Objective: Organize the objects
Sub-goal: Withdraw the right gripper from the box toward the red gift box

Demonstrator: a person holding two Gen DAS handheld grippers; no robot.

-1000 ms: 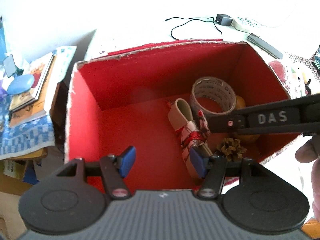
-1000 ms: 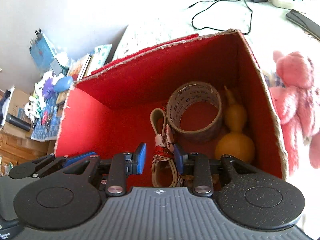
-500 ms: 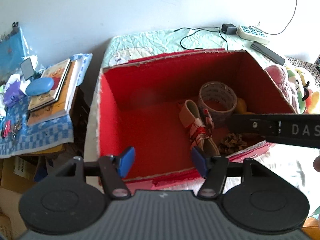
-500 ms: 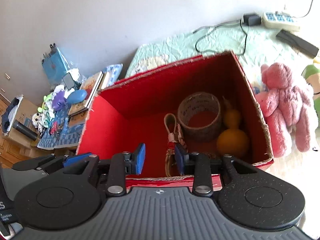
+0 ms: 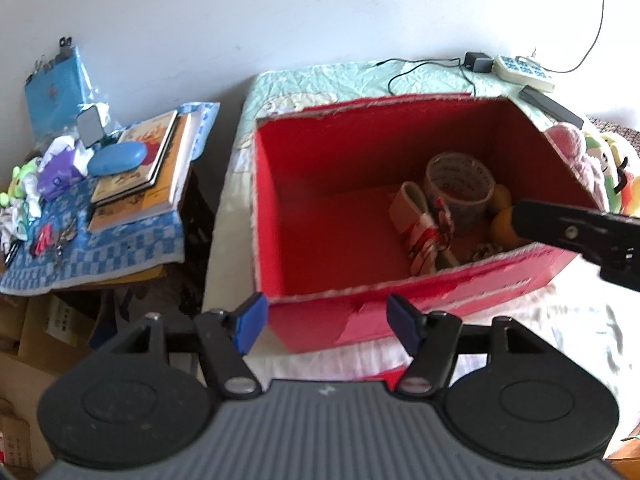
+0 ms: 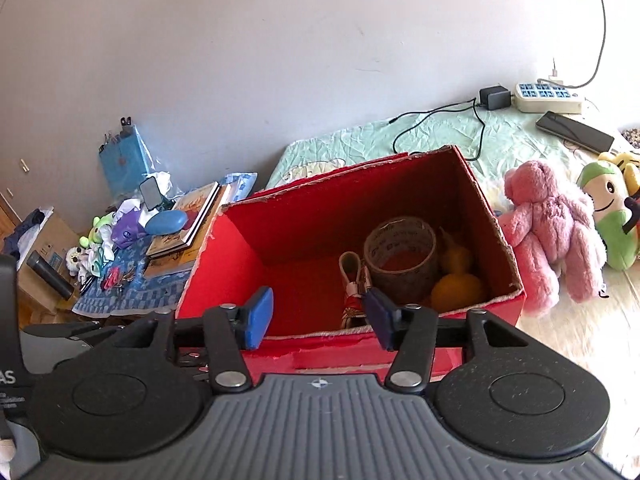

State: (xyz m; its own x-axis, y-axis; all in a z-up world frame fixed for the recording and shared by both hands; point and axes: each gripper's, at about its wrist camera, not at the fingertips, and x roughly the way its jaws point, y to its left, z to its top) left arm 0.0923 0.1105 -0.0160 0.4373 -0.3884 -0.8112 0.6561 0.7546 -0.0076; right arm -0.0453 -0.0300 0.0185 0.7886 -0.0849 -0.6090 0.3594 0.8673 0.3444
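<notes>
A red open box stands on the bed. Inside lie a roll of tape, a yellow gourd, a beige strap with a red-and-white tie and a pine cone. My left gripper is open and empty, held above the box's near wall. My right gripper is open and empty, also above the near wall; its body shows at the right in the left wrist view.
A pink plush toy and a green-and-yellow plush lie right of the box. A power strip, charger cable and a black remote lie at the bed's far side. A cluttered side table with books stands left.
Both grippers have pulled up and back out of the box. The right gripper's jaws have opened wider, off the strap that lies in the box.
</notes>
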